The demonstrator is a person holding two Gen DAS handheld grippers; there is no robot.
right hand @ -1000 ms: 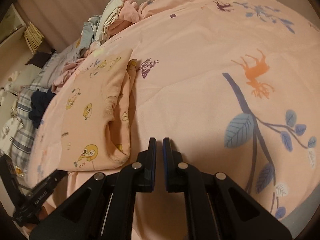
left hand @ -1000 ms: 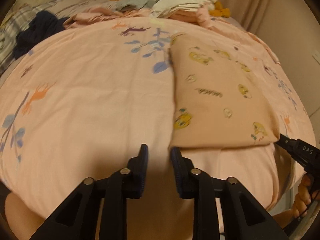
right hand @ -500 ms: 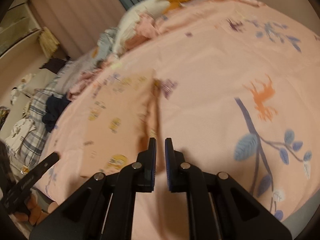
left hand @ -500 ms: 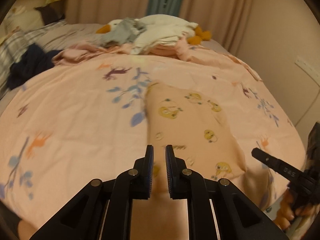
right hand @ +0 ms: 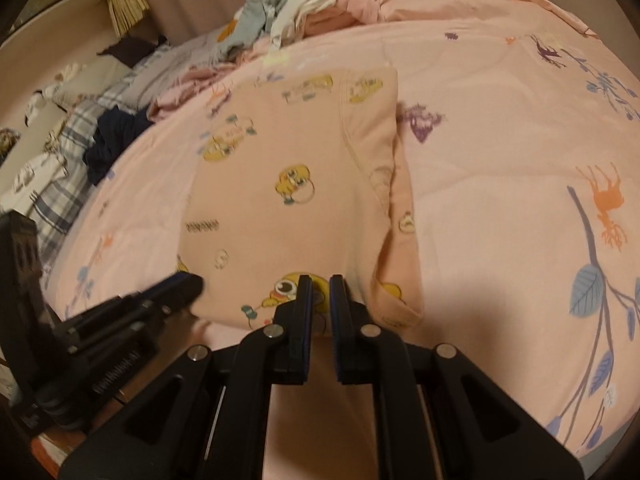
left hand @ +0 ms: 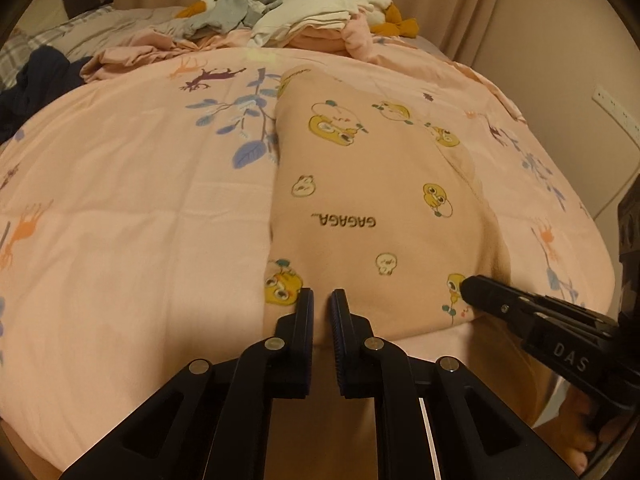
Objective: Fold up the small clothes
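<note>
Both claws nearer peach garment (left hand: 372,208)

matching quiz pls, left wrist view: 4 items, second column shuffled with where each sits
Items:
1. duck-print garment
2. navy clothing
3. clothes pile
4. right gripper

Places:
A. far end of the bed
B. frame's left edge, beside the plaid bedding
C. flat in the middle of the pink quilt
D. at the garment's near right corner

Pairs: 1-C, 2-B, 3-A, 4-D
</note>
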